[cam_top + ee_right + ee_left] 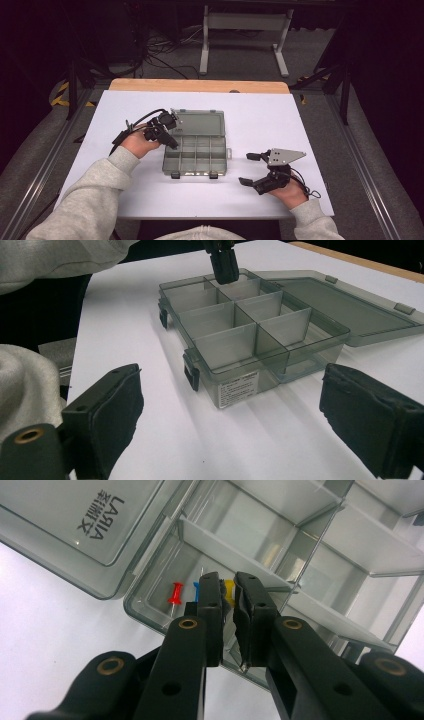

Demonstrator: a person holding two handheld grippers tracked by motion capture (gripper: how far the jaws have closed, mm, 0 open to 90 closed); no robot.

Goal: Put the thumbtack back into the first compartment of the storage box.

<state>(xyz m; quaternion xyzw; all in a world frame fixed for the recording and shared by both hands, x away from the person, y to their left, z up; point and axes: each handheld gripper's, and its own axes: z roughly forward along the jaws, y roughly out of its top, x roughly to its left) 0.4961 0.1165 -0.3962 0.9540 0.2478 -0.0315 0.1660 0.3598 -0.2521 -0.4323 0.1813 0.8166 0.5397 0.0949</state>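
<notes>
my left gripper [228, 587] dips its nearly closed jaws into the clear compartment box's [196, 165] ten o'clock corner cell, beside red [175, 592], blue [196, 591] and yellow pushpins [229, 589]; whether they pinch one, i cannot tell. my right gripper [249, 169] rests wide-jawed at four o'clock.
</notes>
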